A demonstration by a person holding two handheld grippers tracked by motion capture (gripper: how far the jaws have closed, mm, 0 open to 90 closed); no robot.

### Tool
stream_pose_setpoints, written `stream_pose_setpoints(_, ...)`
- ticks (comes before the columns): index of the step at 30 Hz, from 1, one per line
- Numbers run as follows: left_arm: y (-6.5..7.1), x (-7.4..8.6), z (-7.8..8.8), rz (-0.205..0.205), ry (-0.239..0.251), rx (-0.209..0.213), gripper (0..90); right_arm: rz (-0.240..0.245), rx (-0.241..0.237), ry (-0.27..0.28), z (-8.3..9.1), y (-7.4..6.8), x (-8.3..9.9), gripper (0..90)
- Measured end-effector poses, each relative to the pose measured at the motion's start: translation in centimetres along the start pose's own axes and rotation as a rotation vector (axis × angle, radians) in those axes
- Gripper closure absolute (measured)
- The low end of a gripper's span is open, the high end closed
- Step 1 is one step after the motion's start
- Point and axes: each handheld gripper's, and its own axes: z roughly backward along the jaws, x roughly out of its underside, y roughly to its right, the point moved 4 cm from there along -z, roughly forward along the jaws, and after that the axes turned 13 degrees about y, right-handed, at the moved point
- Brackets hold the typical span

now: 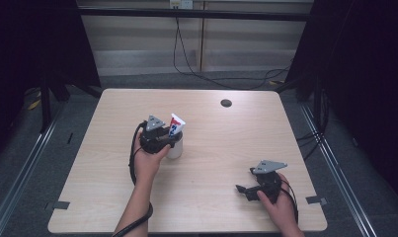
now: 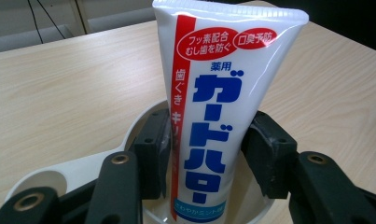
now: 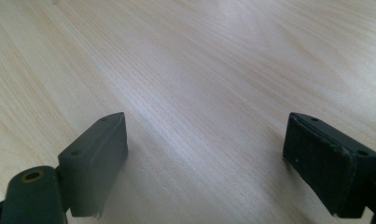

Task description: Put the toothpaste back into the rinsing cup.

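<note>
Placing a toothpaste tube (image 2: 223, 107) upright in a white cup (image 1: 176, 147), left of the table's (image 1: 226, 197) centre. The left gripper (image 2: 209, 154) stands over the cup with the tube between its jaws. Its pads (image 2: 153, 149) lie just beside the tube's flanks, and whether they press on it cannot be told. The tube's lower end sits inside the cup, and its flat crimped end points up and leans slightly to the right.

To finish well, spread the jaws evenly, so neither pad drags the tube sideways. Then lift straight up, clear of the crimp. A tilted exit would likely tip the light cup.

The right gripper (image 1: 258, 190) rests on the near right of the table, jaws spread wide, holding nothing.

The tube's label is Japanese: large blue ガードハロー, small blue 薬用 above it, red ovals reading フッ素配合 むし歯を防ぐ and 口臭予防, and 歯ぐき on the red stripe.
</note>
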Motion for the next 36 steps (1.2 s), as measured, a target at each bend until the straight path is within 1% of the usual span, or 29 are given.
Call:
stream_pose_setpoints(5, 0.0, 0.0, 0.1, 0.008, 0.000, 0.000, 51.4, 0.000, 0.000, 0.000, 0.0, 0.0, 0.0, 13.6)
stream_pose_setpoints(8, -0.1, -0.2, 0.2, 0.015, -0.001, -0.002, 48.2, 0.000, 0.000, 0.000, 0.0, 0.0, 0.0, 13.6)
stream_pose_setpoints(10, -0.1, -0.2, 0.2, 0.021, 0.000, -0.002, 47.9, 0.001, 0.000, 0.000, 0.0, 0.0, 0.0, 13.5)
stream_pose_setpoints(11, -0.1, -0.2, 0.2, 0.024, -0.005, 0.001, 45.6, 0.001, 0.000, 0.000, 0.0, 0.0, 0.0, 13.5)
stream_pose_setpoints(14, -0.2, -0.2, 0.2, 0.032, -0.009, 0.003, 44.3, -0.002, -0.002, 0.000, 0.0, 0.0, 0.0, 13.5)
stream_pose_setpoints(16, -0.3, -0.2, 0.2, 0.031, -0.009, 0.006, 43.4, 0.000, -0.002, 0.000, 0.0, 0.0, 0.0, 13.5)
stream_pose_setpoints(19, -0.3, -0.4, 0.4, 0.032, 0.001, -0.003, 40.1, 0.000, 0.000, 0.000, 0.0, 0.0, 0.0, 13.5)
stream_pose_setpoints(22, -0.4, -0.7, 0.6, 0.028, 0.009, -0.006, 39.2, 0.000, 0.000, -0.001, 0.0, 0.0, 0.0, 13.5)
stream_pose_setpoints(26, -0.4, -1.0, 0.8, 0.035, 0.020, -0.013, 37.3, -0.001, -0.002, 0.001, 0.0, 0.0, 0.0, 13.5)
stream_pose_setpoints(28, -0.4, -1.1, 0.9, 0.035, 0.018, -0.014, 35.6, 0.000, 0.000, -0.001, 0.0, 0.0, 0.0, 13.5)
stream_pose_setpoints(30, -0.4, -1.1, 1.0, 0.045, 0.022, -0.013, 34.6, 0.000, -0.003, 0.001, 0.0, 0.0, 0.0, 13.5)
stream_pose_setpoints(33, -0.4, -1.2, 1.1, 0.048, 0.024, -0.011, 32.6, 0.000, 0.000, 0.000, 0.0, 0.0, 0.0, 13.5)
stream_pose_setpoints(35, -0.5, -1.2, 1.1, 0.046, 0.019, -0.009, 30.9, 0.001, 0.000, 0.000, 0.0, 0.0, 0.0, 13.5)
stream_pose_setpoints(36, -0.5, -1.2, 1.2, 0.037, 0.020, -0.008, 30.0, 0.000, 0.000, 0.000, 0.0, 0.0, 0.0, 13.5)
